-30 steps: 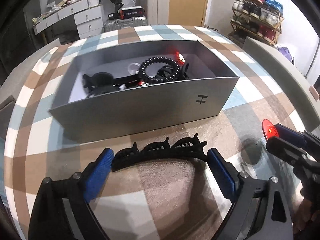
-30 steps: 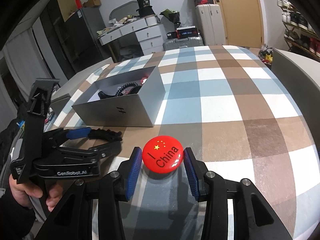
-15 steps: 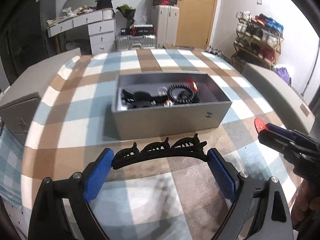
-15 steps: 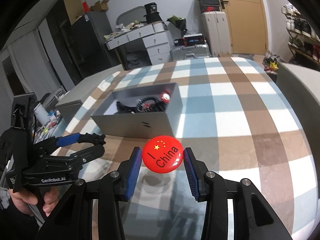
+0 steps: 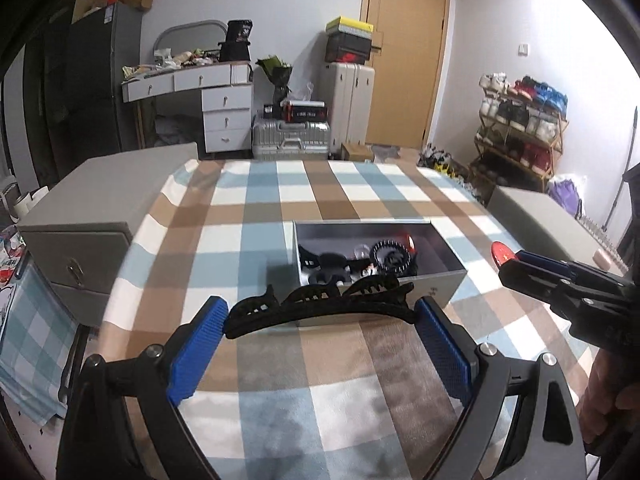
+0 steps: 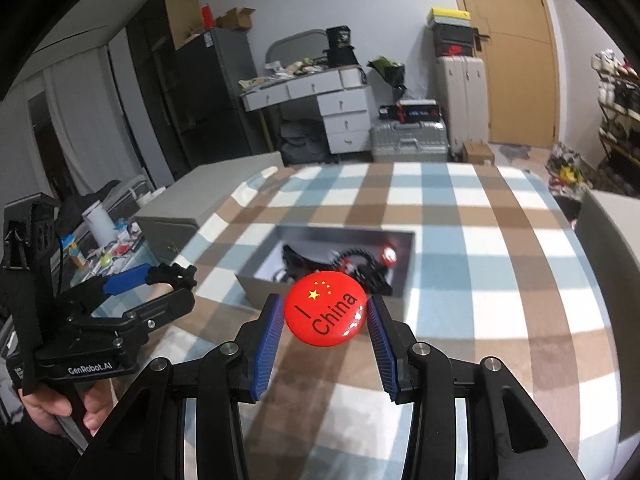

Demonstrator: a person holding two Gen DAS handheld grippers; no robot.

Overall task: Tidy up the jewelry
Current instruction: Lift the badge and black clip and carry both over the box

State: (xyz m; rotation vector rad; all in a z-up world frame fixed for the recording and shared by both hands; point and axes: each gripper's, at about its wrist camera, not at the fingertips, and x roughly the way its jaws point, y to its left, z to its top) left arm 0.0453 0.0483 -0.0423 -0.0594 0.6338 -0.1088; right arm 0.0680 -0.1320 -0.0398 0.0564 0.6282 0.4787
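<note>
My left gripper [image 5: 320, 316] is shut on a long black hair claw clip [image 5: 320, 306], held high above the checked tablecloth. My right gripper [image 6: 325, 314] is shut on a round red "I China" badge [image 6: 325, 307], also held high. The badge shows edge-on in the left wrist view [image 5: 502, 254]. The left gripper with the clip shows in the right wrist view [image 6: 168, 276]. An open grey box [image 5: 436, 280] on the table holds black clips, a black beaded bracelet [image 5: 392, 256] and a small red piece [image 6: 389, 254]. The box lies ahead of and below both grippers.
The table has a blue, brown and white checked cloth [image 5: 280, 192]. A grey cabinet [image 5: 80, 236] stands left of it and another grey unit [image 5: 560, 220] right. Suitcases, a desk with drawers and a shoe rack stand at the back of the room.
Both grippers have risen and pulled back from the box, which now looks much smaller and lower. Each still holds its item.
</note>
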